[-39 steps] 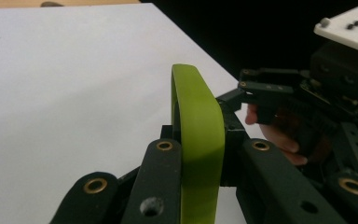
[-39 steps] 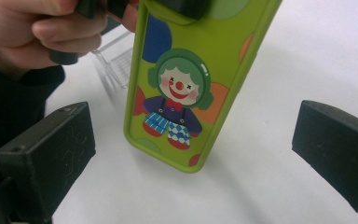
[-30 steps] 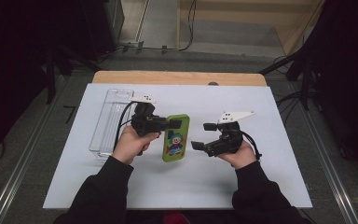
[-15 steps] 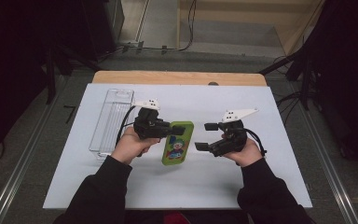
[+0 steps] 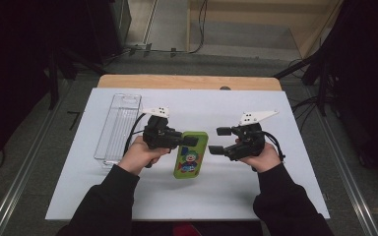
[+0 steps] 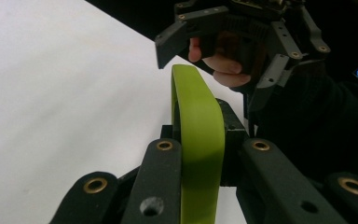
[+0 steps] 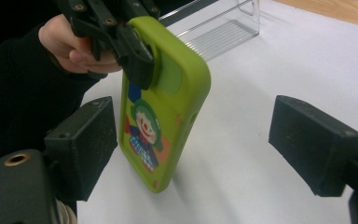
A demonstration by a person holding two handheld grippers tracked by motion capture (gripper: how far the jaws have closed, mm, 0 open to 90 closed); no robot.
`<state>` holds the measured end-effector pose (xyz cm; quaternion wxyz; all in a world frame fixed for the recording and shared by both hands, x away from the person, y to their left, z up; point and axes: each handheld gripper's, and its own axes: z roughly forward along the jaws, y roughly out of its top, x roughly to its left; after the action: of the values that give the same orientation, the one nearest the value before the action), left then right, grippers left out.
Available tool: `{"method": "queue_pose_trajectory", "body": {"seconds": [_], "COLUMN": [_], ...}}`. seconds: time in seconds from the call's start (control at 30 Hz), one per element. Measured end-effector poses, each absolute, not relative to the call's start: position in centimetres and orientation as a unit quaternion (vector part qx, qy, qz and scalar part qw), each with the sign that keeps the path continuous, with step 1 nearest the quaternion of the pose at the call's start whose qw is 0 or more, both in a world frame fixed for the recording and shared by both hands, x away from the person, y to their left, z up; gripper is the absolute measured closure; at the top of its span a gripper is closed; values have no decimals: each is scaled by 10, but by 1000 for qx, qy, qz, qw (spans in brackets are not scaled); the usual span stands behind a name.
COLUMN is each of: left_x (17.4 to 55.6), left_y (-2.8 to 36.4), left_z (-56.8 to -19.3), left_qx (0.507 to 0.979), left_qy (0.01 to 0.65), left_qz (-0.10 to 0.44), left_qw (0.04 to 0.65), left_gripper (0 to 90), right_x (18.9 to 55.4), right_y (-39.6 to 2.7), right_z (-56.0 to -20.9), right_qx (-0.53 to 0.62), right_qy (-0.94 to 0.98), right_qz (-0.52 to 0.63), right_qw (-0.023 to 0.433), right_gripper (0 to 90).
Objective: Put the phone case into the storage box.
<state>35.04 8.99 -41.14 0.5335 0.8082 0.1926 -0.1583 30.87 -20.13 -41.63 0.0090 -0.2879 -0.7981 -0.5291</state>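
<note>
At the middle of the white surface [image 5: 275,196], the left claw [image 5: 189,141] clamps the top edge of a green clown-print phone case [image 5: 191,155]; the right claw [image 5: 217,140], jaws wide apart and just now narrowing, sits beside it, not touching.

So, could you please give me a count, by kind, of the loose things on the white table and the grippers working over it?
Green phone case: 1
Clear plastic tray: 1
Grippers: 2, the left gripper and the right gripper
Total: 4
</note>
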Motion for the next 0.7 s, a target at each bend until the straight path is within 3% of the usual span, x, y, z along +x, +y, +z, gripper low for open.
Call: {"method": "queue_pose_trajectory", "body": {"seconds": [0.47,0.7], "left_x": [349,349], "left_y": [92,93], "left_z": [-417,-417], "left_qx": [800,800], "left_qy": [192,188], "left_qz": [-175,-174], "left_qw": [541,543], "left_gripper": [827,827], "right_x": [319,321], "right_y": [-196,-190], "right_z": [-418,-422], "right_qx": [-274,-266], "right_qy": [-795,-796], "right_qz": [-541,-543], "right_qw": [28,39], "right_gripper": [320,461]}}
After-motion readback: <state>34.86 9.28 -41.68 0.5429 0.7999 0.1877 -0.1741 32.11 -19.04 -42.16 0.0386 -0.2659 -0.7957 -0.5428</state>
